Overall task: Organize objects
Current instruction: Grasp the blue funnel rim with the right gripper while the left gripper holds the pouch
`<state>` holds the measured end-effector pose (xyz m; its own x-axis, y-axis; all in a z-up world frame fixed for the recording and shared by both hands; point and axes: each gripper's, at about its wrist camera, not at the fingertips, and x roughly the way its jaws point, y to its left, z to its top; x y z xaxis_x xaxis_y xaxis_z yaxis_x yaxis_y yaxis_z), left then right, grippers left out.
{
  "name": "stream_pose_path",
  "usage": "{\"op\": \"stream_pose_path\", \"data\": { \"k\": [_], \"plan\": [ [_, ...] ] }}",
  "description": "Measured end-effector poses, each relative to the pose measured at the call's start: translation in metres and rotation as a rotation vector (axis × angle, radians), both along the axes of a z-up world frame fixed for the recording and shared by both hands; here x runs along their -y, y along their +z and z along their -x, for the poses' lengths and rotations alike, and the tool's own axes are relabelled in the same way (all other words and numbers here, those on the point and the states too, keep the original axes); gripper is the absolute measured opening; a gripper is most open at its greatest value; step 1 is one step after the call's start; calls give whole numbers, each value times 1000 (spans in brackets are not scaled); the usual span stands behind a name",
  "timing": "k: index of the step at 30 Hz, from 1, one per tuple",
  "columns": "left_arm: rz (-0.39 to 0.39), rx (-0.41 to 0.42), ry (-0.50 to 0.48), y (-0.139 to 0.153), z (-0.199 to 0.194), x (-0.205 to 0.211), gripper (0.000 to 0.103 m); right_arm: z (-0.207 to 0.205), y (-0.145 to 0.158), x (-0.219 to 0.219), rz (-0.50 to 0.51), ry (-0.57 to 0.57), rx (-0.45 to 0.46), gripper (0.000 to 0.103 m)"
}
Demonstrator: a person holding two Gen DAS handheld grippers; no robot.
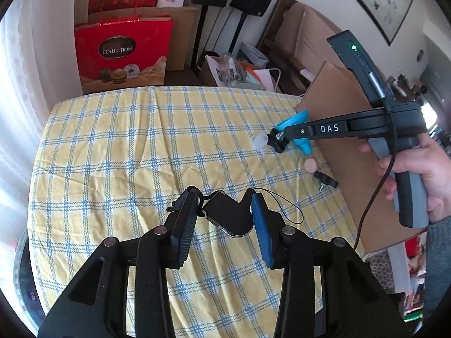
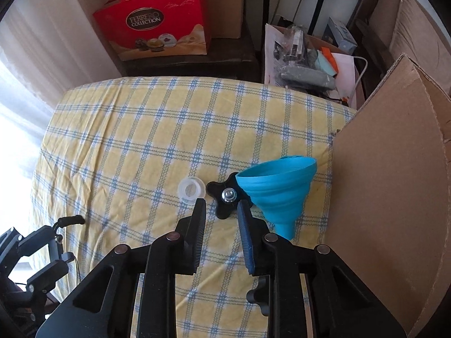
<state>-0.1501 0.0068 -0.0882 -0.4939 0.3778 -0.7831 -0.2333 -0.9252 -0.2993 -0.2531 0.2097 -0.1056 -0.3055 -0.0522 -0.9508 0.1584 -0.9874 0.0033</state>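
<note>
My left gripper (image 1: 224, 200) is shut on a black oval pouch with a thin cord (image 1: 228, 214), held above the yellow checked cloth (image 1: 126, 140). My right gripper (image 2: 221, 207) is open, its fingertips either side of a black star knob with a metal bolt (image 2: 225, 197). A blue collapsible funnel (image 2: 277, 190) lies just right of that knob. A small clear cup (image 2: 191, 190) stands just left of it. In the left wrist view the right gripper (image 1: 277, 140) hovers over the same knob, with a wooden disc (image 1: 311, 166) and a second black knob (image 1: 327, 181) nearer the box.
A large cardboard box (image 2: 394, 197) stands along the table's right side. Behind the table are a red Ferrero bag (image 2: 157, 22), an open box of clutter (image 2: 307, 56) and a sofa (image 2: 408, 28). A second knob (image 2: 258, 295) lies under my right gripper.
</note>
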Motion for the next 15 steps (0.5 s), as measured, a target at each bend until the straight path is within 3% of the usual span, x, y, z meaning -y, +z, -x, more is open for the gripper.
{"op": "stream_pose_path", "data": {
  "k": [4,6,10,15],
  "plan": [
    [-6,6,-1,-2,3,0,36,-3,15,2,-77,1,-34,23],
    [-12,8,-3,-3,2,-1,37,-4,21,2,-105,-6,-48,28],
    [-15,10,-11,-3,2,-4,37,3,18,2,-161,-26,-40,50],
    [-15,7,-16,-1,-1,-5,37,18,-2,-3,-166,-50,18,55]
  ]
}}
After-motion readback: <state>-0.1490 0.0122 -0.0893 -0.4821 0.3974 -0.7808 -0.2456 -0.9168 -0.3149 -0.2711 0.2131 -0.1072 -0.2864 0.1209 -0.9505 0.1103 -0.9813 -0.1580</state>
